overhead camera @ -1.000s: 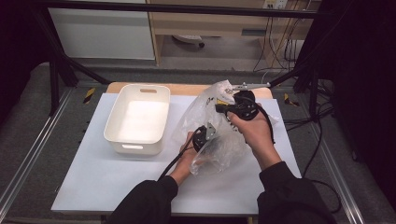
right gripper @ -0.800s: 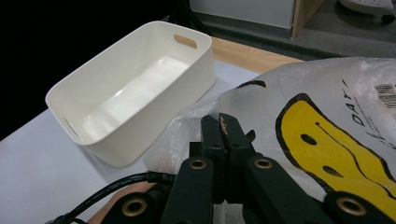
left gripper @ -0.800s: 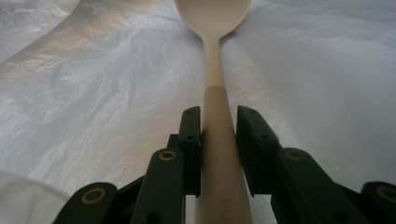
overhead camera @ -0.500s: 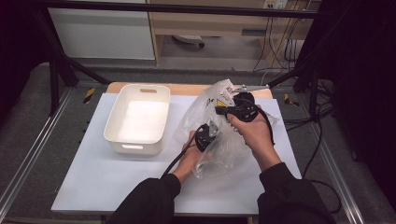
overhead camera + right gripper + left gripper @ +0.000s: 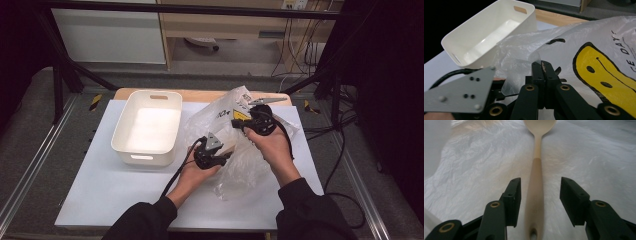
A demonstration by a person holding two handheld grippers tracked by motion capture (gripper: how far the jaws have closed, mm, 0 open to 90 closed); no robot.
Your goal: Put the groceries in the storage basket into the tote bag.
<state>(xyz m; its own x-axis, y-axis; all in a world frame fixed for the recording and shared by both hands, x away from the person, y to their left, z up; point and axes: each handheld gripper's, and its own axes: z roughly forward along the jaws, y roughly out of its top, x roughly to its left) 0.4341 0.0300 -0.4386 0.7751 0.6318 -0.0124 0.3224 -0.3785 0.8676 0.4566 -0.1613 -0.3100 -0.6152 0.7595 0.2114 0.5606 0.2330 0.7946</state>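
Left gripper (image 5: 540, 195) inside the plastic bag (image 5: 245, 150), jaws just opening, straddling my wooden spoon (image 5: 537, 182) without touching; right gripper (image 5: 543, 75) pinches the bag edge mid-desk; spoon not yet out; white bin (image 5: 147, 127) waits near the desk's left edge.

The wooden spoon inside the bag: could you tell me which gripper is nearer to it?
Left. The left gripper has the wooden spoon handle between its open jaws; the right gripper pinches the plastic bag farther off.

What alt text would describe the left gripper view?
A pale wooden spoon lies inside a crinkled white plastic bag, its handle between the open black jaws of the left gripper, which have just been opening.
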